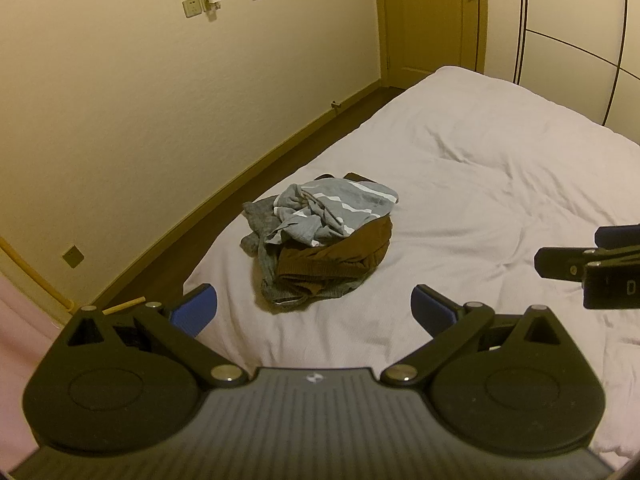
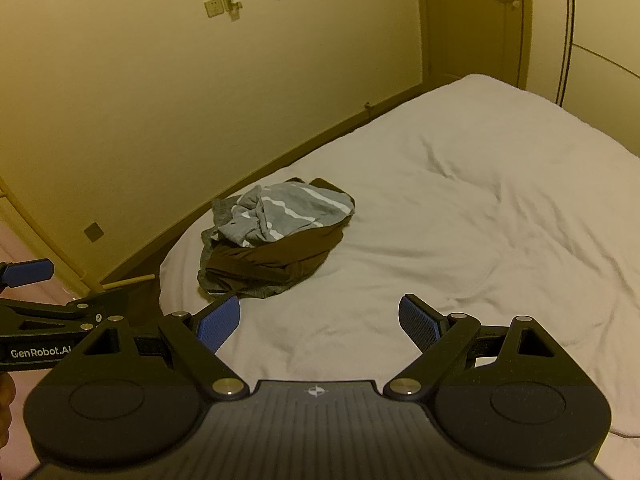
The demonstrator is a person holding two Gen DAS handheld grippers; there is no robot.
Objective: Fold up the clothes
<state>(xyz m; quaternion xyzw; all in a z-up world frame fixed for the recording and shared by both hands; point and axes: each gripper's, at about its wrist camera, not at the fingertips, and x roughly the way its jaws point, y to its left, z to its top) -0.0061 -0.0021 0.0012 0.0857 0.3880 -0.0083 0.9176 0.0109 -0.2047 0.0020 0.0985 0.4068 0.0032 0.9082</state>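
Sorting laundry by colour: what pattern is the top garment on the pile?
Grey-blue with white stripes, the crumpled striped garment shows best in the left wrist view.

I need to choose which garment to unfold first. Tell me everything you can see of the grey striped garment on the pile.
The grey striped garment lies crumpled on top of the clothes pile, not folded. It looks like soft, thin knit fabric, blue-grey with a few white stripes running across it, bunched into twisted folds toward the wall side. It rests on a brown garment beneath it, on the white bedcover near the bed's wall-side edge. Neither gripper touches it.
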